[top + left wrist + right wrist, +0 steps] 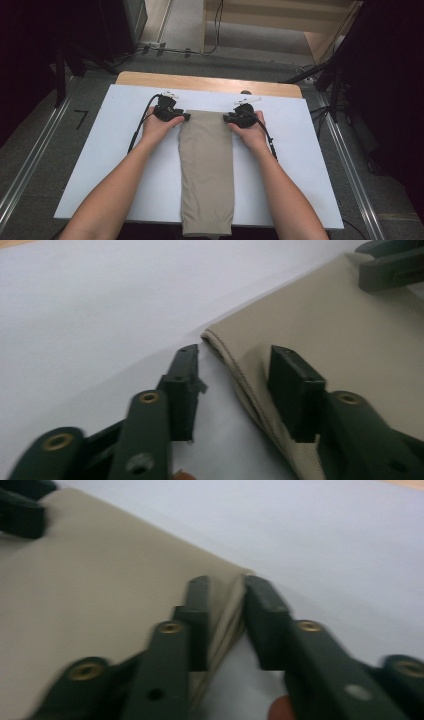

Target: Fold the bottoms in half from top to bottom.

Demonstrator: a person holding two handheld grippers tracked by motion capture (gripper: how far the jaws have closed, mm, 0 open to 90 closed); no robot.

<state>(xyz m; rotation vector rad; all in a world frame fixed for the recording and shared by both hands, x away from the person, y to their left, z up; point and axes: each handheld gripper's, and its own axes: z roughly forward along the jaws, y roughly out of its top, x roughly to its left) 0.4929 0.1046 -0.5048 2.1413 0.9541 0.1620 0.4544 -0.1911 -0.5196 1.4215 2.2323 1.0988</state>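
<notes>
I see both forearms reaching in from the near edge of the white table [125, 150], each hand laid low and turned inward toward the far end of the folded beige cloth [206, 165], which lies lengthwise down the middle with its near end hanging over the edge. The left gripper [232, 390] straddles the cloth's far left corner, one jaw on the table and one over the fabric, with a clear gap between them. The right gripper [227, 625] has its jaws drawn close around the far right corner's folded edge, seemingly pinching it, though the blur leaves me unsure.
</notes>
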